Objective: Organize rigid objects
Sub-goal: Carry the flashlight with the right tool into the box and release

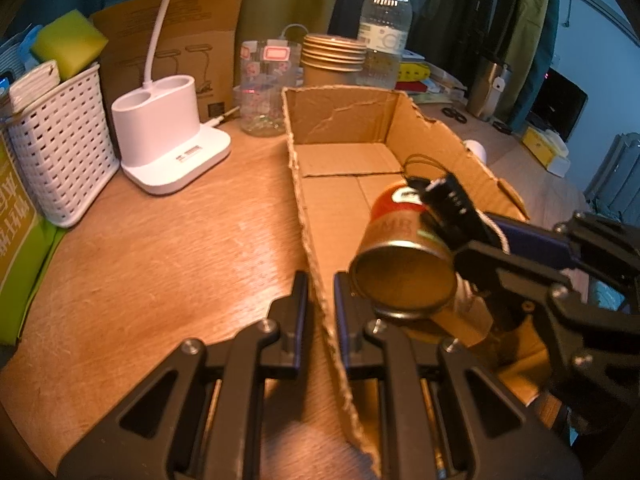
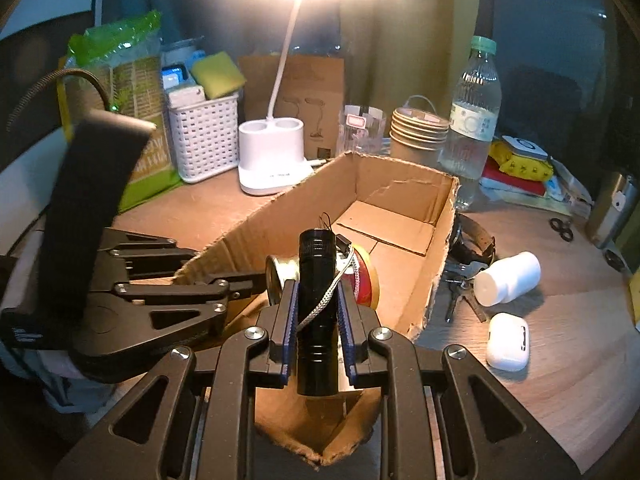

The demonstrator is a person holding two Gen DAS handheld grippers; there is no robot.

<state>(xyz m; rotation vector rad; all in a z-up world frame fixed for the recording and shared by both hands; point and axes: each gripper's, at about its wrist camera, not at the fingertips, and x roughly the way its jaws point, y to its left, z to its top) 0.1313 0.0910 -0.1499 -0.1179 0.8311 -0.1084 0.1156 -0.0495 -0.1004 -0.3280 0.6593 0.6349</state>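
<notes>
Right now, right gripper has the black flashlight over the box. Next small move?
Probably lower the right gripper slightly and open: the black cylindrical flashlight hangs above the torn cardboard box, over the gold-and-red tin can inside, while the left gripper straddles the box wall.

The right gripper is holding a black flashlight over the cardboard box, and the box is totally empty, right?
Not quite. The right gripper does hold the black flashlight over the cardboard box, but the box isn't empty: a can lies on its side inside, as the left wrist view shows.
</notes>
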